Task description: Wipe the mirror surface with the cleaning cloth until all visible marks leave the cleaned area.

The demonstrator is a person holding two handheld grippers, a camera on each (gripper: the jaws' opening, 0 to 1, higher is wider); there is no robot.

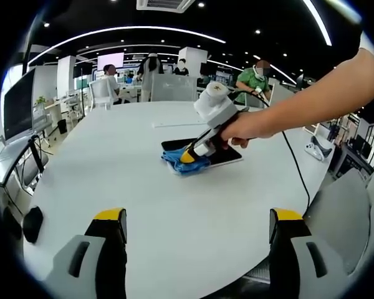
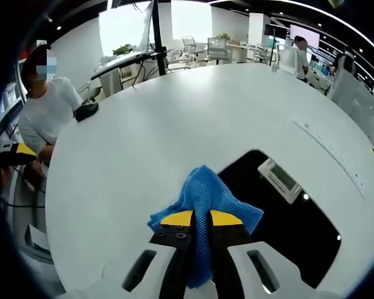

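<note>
A flat dark mirror (image 2: 287, 218) lies on the white table and reflects ceiling lights; in the left gripper view the mirror (image 1: 227, 157) sits mid-table. My right gripper (image 2: 201, 219) is shut on a blue cleaning cloth (image 2: 202, 196), pressing it onto the mirror's near corner. Seen from the left gripper view, the right gripper (image 1: 190, 154) is held by a hand, with the cloth (image 1: 186, 164) bunched under its yellow tips. My left gripper (image 1: 196, 224) hovers open over bare table near the front edge, well short of the mirror.
The round white table (image 1: 112, 162) has a ruler-like strip (image 2: 330, 146) beyond the mirror. A black cable (image 1: 296, 168) trails off the right side. A seated person (image 2: 47, 109) is at the table's edge, and chairs, monitors and other people stand farther back.
</note>
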